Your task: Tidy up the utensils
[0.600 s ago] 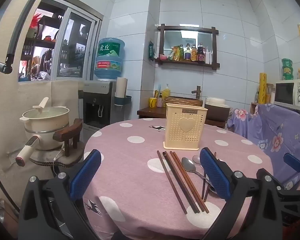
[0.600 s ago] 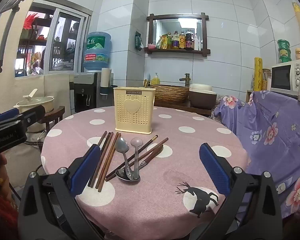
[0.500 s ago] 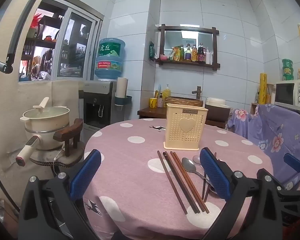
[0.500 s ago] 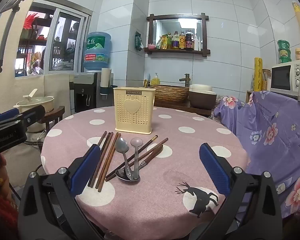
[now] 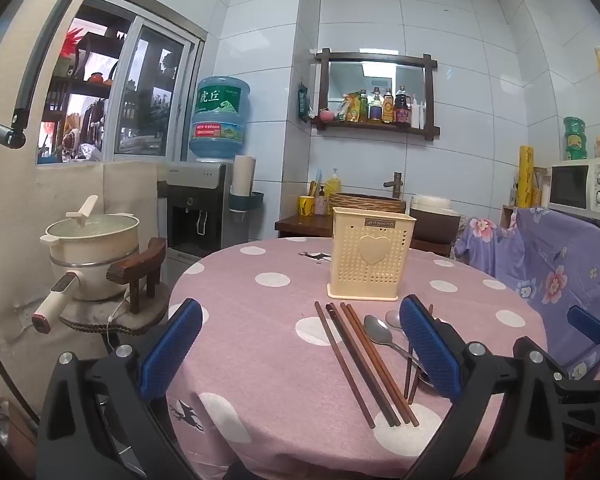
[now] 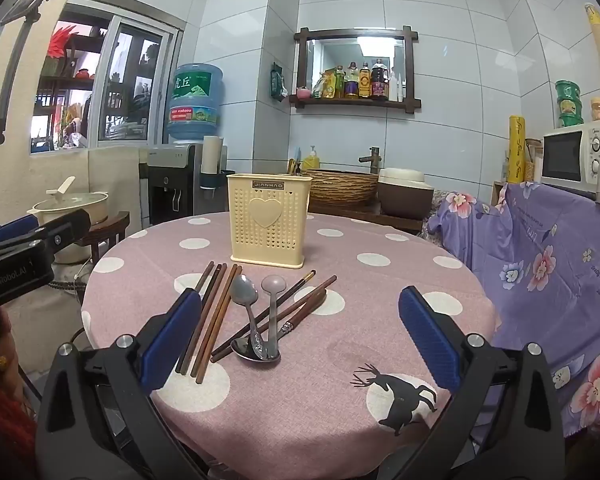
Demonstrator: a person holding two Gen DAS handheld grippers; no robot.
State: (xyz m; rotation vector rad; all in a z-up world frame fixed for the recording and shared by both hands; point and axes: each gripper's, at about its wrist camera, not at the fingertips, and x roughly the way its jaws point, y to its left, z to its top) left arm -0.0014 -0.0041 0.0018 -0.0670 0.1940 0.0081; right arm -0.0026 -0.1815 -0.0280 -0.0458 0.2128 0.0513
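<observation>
Both grippers hover above the near edge of the round table (image 6: 440, 280), tilted slightly downward, jaws spread wide and empty. Only the left gripper (image 5: 300, 350) view shows the pot (image 5: 92, 256) on its stool clearly at far left, while its own finger hides part of the spoons. Only the right gripper (image 6: 300, 338) view shows the whole spread: four brown chopsticks (image 6: 214, 312) side by side, then two spoons (image 6: 256, 320) crossing further chopsticks. Behind them stands the cream utensil holder (image 6: 269, 220), upright and perforated, with a heart on its front.
</observation>
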